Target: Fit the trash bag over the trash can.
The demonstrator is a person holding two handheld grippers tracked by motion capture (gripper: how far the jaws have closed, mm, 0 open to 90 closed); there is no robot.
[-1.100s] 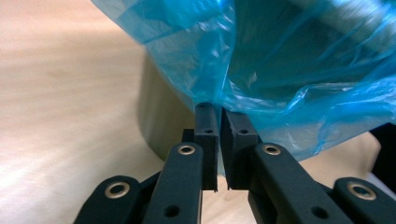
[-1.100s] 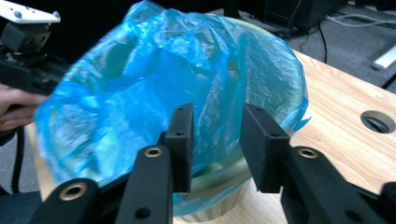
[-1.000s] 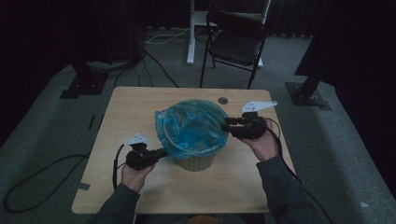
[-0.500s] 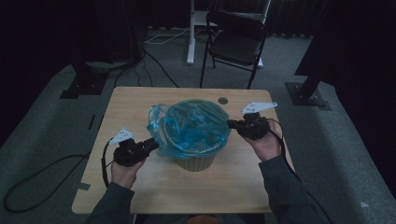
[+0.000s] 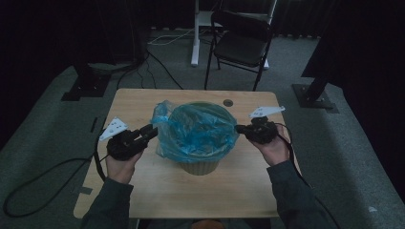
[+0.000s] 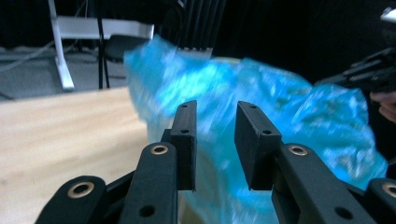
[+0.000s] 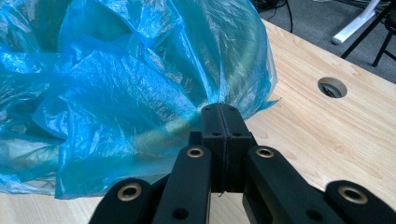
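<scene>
A: Where is the bag (image 5: 196, 131)?

B: It lines the bin (image 5: 199, 164) at the middle of the worktop (image 5: 143, 195), its blue film bunched over the rim and spilling down the left side.

A: And the right gripper (image 5: 239, 129)?

B: It sits at the bin's right edge. Its fingers (image 7: 212, 122) are clenched flat together, pinching a fold of the bag where the film gathers to a point.

A: Is the left gripper (image 5: 152, 131) holding anything?

B: No. Its fingers (image 6: 186, 123) have just been opening and stand apart, released. In the left gripper view the bag lies beyond them, blurred, with none of it pressed between the pads. From the high view the fingertips are just beside the loose film on the bin's left.

A: Anything else around?

B: A round hole (image 5: 228, 102) in the worktop behind the bin, and a chair (image 5: 241, 45) on the floor beyond. Each gripper trails a cable off the worktop's side.
</scene>
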